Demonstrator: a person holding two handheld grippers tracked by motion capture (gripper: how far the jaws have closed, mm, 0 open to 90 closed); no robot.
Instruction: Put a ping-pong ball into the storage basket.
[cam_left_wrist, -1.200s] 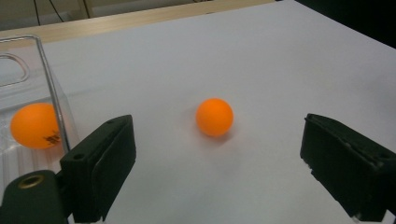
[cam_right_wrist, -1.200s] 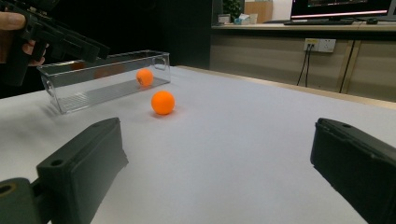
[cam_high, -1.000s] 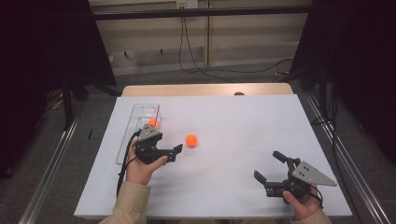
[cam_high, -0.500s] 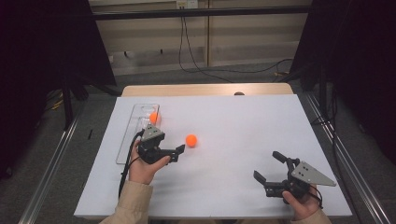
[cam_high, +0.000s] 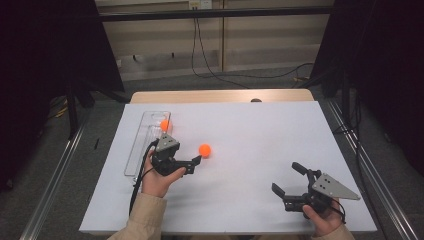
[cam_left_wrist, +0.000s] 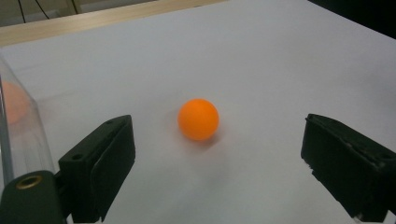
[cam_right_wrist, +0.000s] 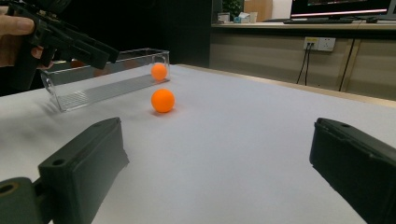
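An orange ball (cam_high: 204, 150) lies loose on the white table (cam_high: 260, 135). My left gripper (cam_high: 189, 159) is just short of it, jaws open. In the left gripper view the ball (cam_left_wrist: 198, 119) rests on the table a little ahead of the open left gripper (cam_left_wrist: 217, 156), touching neither jaw. A second orange ball (cam_high: 165, 125) sits at the far end of a clear long tray (cam_high: 145, 145). My right gripper (cam_high: 285, 178) stands open near the front right of the table with nothing between its jaws. Its own view shows both balls (cam_right_wrist: 163, 100) (cam_right_wrist: 159, 71) beyond the right gripper (cam_right_wrist: 217, 144).
The clear tray (cam_right_wrist: 93, 86) lies along the table's left side, next to the left hand (cam_high: 157, 182). A wooden strip (cam_high: 220, 96) borders the table's far edge. Dark frames and cables stand beyond it.
The left gripper has edged slightly forward toward the loose ball. The right gripper and both balls have stayed put.
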